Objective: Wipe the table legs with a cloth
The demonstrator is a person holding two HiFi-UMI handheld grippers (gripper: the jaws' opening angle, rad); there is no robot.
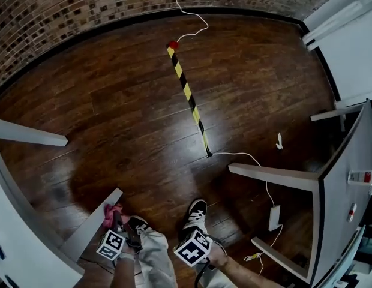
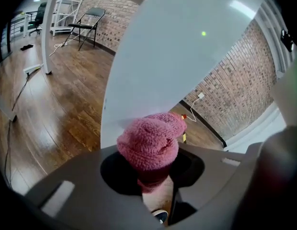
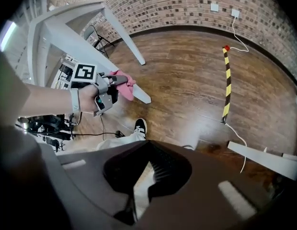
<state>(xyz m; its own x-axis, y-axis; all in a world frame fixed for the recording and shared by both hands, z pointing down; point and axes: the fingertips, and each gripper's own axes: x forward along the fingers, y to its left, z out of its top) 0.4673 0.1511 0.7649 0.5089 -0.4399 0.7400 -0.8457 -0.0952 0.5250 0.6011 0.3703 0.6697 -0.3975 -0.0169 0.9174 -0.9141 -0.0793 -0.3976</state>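
A bunched pink cloth (image 1: 111,212) sits in my left gripper (image 1: 118,219), whose jaws are shut on it. The cloth rests against the lower end of a slanted white table leg (image 1: 90,225) at the bottom left of the head view. In the left gripper view the pink cloth (image 2: 149,142) bulges out between the jaws, with the leg's broad white face (image 2: 177,56) right behind it. My right gripper (image 3: 139,188) is shut and empty, pointing steeply down at the floor beside a trouser leg. Its marker cube (image 1: 192,248) shows right of the left one. The right gripper view shows the left gripper (image 3: 120,83) holding the cloth (image 3: 123,86) on the leg (image 3: 86,46).
Other white table legs (image 1: 273,176) (image 1: 30,134) slant over the dark wood floor. A yellow-and-black striped cable cover (image 1: 189,95) runs toward the brick wall, and a white cable leads to a power adapter (image 1: 274,218). The person's shoes (image 1: 195,213) stand between the grippers. A folding chair (image 2: 86,25) stands far off.
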